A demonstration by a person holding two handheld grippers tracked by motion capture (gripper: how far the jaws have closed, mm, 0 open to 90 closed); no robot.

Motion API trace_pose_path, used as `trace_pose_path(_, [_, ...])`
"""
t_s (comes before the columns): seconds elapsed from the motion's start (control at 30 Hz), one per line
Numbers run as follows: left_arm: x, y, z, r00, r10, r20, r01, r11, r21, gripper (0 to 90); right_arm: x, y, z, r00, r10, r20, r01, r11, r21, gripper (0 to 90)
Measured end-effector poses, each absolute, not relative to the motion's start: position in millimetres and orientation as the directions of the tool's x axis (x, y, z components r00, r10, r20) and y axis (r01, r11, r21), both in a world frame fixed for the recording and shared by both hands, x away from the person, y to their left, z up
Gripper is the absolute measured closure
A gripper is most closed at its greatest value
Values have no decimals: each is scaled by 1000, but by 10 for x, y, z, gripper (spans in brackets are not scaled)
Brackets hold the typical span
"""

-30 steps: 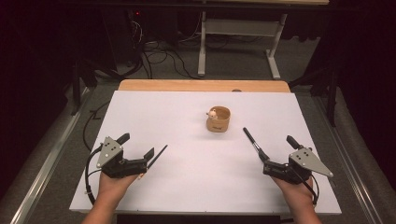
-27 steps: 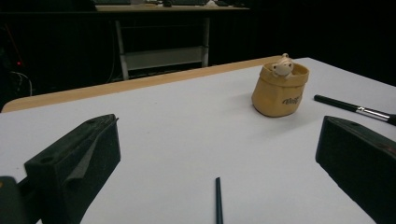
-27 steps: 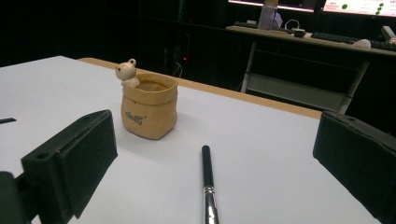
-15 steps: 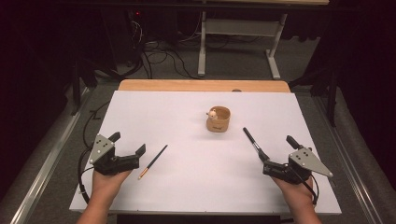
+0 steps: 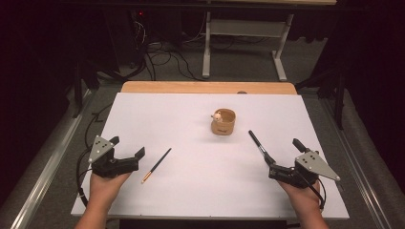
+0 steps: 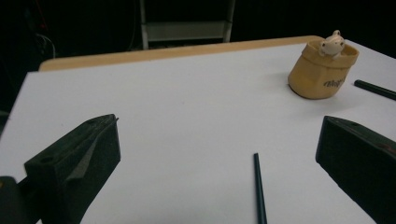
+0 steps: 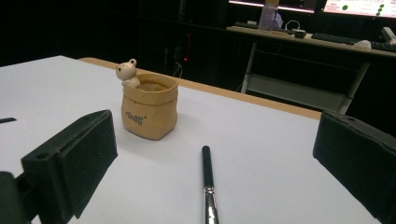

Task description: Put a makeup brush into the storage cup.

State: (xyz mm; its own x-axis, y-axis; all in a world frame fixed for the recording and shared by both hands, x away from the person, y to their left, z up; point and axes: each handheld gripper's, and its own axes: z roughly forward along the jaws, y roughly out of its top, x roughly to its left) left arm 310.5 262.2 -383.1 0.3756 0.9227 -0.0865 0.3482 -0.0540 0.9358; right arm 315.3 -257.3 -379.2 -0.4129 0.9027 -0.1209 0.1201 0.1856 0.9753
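A pot (image 5: pixel 223 122) stands mid-table (image 5: pixel 191 114), one brush (image 5: pixel 156 165) lying toward the near left, another brush (image 5: pixel 258 145) toward the near right.

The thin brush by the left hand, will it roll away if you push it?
Probably yes: the brush looks round and thin, lying flat on the smooth white table, so a sideways nudge could roll it. It looks straight and stiff, and likely light. The left gripper has its jaws open beside it.
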Motion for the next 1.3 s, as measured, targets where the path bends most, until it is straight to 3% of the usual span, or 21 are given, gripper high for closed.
trace_pose_path(1.3, [3345, 2734, -4135, 247, 965, -86, 637, -95, 765, 6, 3162, -2574, -3798, -431, 894, -125, 116, 192, 975, 13])
